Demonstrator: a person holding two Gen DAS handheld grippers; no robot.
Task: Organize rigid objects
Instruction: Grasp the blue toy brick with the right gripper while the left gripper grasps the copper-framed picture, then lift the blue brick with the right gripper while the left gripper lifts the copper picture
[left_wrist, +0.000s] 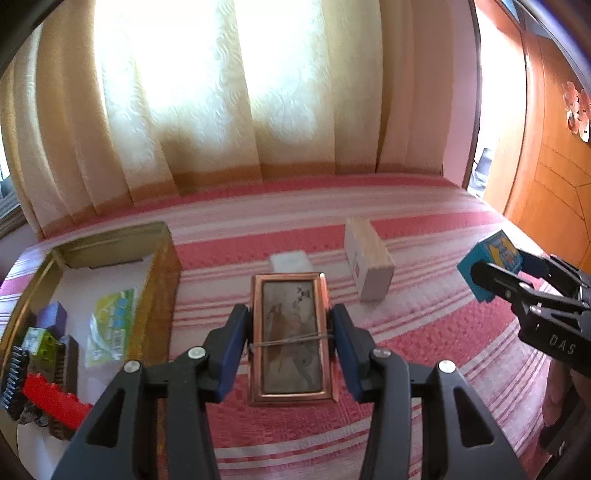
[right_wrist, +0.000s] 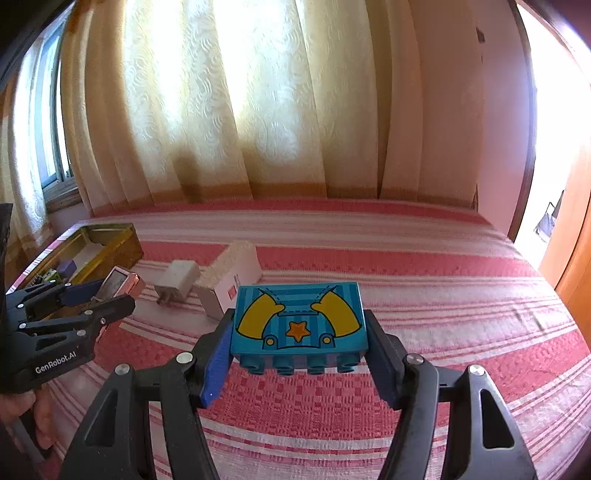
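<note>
A copper-framed case with a worn picture face and a rubber band across it is held clear of the bed. A blue toy brick printed with yellow arms and an orange star is also held aloft, studs toward the camera. A white charger and a white box lie on the striped bedspread. A gold tin holds smaller bricks.

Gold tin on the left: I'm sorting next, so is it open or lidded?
Open: the gold tin shows no lid, and toy bricks lie visible inside.

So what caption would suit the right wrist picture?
Right tongs grip a blue toy brick above the pink striped bedspread.
</note>
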